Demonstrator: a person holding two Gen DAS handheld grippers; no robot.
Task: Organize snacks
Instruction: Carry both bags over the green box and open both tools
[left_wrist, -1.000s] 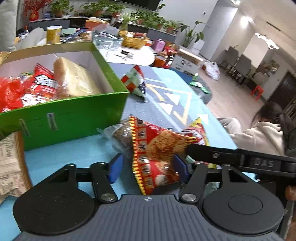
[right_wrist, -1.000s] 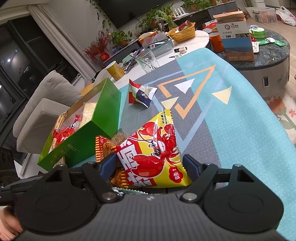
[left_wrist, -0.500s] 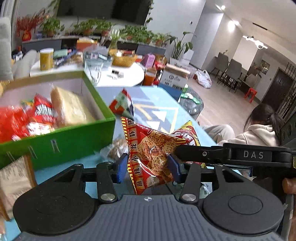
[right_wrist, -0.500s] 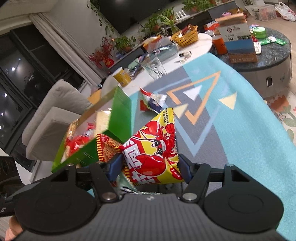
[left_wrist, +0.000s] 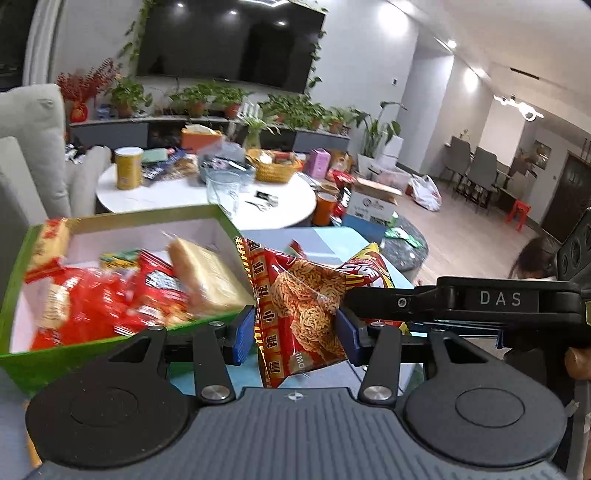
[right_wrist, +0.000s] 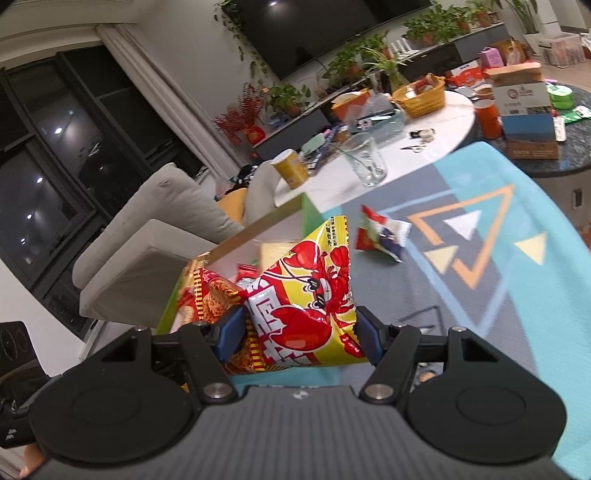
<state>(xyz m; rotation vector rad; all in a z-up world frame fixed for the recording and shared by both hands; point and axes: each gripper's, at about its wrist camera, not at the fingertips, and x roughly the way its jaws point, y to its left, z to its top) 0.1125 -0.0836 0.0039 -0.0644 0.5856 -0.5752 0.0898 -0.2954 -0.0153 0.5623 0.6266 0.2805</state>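
Observation:
My left gripper (left_wrist: 295, 328) is shut on a red noodle-snack bag (left_wrist: 299, 306), held in the air just right of the green box (left_wrist: 74, 354). The box holds several red packets (left_wrist: 110, 295) and a yellow cake pack (left_wrist: 207, 273). My right gripper (right_wrist: 301, 332) is shut on a yellow bag with a red crayfish (right_wrist: 306, 295), lifted off the cloth beside the box's corner (right_wrist: 308, 214). The red noodle bag (right_wrist: 210, 299) shows at its left. The yellow bag's top (left_wrist: 365, 266) peeks behind the noodle bag. The right gripper's black arm (left_wrist: 461, 306) crosses the left wrist view.
A small red, white and blue packet (right_wrist: 380, 236) lies on the blue patterned tablecloth (right_wrist: 498, 258). Behind are a white round table (left_wrist: 177, 195) with a glass (right_wrist: 364, 162), a yellow can (right_wrist: 290, 168) and a wicker basket (right_wrist: 421, 96). A person sits low at the right (left_wrist: 532, 258).
Both grippers have risen with their bags off the cloth and moved toward the green box. The left jaws closed in on the red noodle bag early on.

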